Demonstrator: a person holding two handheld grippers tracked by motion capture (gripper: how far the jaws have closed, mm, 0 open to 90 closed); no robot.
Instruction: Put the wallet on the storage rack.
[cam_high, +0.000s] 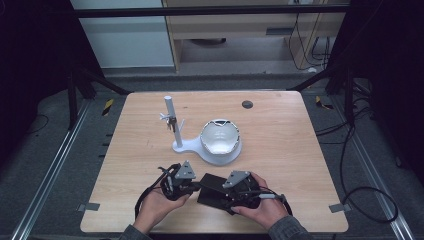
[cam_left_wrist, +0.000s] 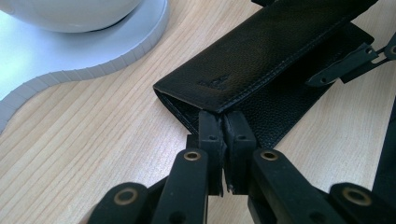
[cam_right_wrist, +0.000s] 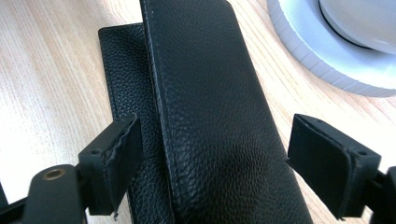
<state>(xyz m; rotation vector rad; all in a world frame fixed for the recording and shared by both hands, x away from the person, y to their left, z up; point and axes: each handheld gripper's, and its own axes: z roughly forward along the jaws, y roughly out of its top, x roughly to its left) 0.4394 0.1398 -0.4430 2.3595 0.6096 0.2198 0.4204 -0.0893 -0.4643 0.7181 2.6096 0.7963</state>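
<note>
A black leather case (cam_high: 212, 189) lies on the wooden table near its front edge, its upper flap (cam_right_wrist: 210, 93) raised over the flat lower layer (cam_right_wrist: 123, 74). My left gripper (cam_left_wrist: 227, 128) is shut, its pads pinching the case's near edge (cam_left_wrist: 205, 98) at the open end. In the high view the left gripper (cam_high: 196, 186) sits at the case's left side. My right gripper (cam_right_wrist: 215, 149) stands open astride the upper flap, with a gap at each pad. From above, the right gripper (cam_high: 226, 193) is at the case's right side.
A white stand base (cam_high: 215, 155) just behind the case carries a white bowl (cam_high: 220, 136) and a white post (cam_high: 170, 112) with keys (cam_high: 171, 123) hanging on it. The base's ribbed rim (cam_left_wrist: 107, 63) lies close to the case. A dark round hole (cam_high: 247, 104) marks the far table.
</note>
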